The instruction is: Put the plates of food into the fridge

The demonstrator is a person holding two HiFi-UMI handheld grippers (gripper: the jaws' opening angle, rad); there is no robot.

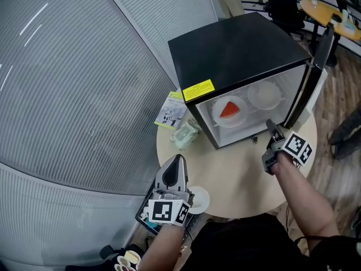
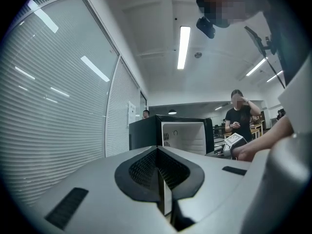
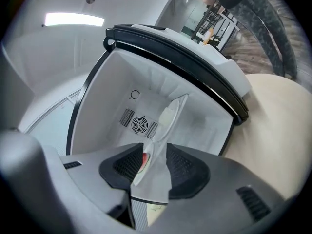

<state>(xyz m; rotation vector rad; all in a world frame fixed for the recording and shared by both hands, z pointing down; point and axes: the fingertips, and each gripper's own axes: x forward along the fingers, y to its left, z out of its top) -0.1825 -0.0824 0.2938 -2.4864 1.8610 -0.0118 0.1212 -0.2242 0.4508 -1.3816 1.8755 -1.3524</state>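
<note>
Ahead of the right gripper's [image 1: 272,127] released jaws sits the red-topped plate [image 1: 229,112] — back straight out, left gripper [image 1: 177,160] clenched empty.

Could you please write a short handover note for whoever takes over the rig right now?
Left gripper: shut, empty, at the table's near edge.
Right gripper: open, empty, just outside the fridge mouth.
Things: red-food plate and white plate lie inside the fridge, door open. A small dish sits on the table by the left gripper.
Done: two plates in.
Left: put the dish in if it belongs to the job, which I can't tell; probably close the door.
</note>
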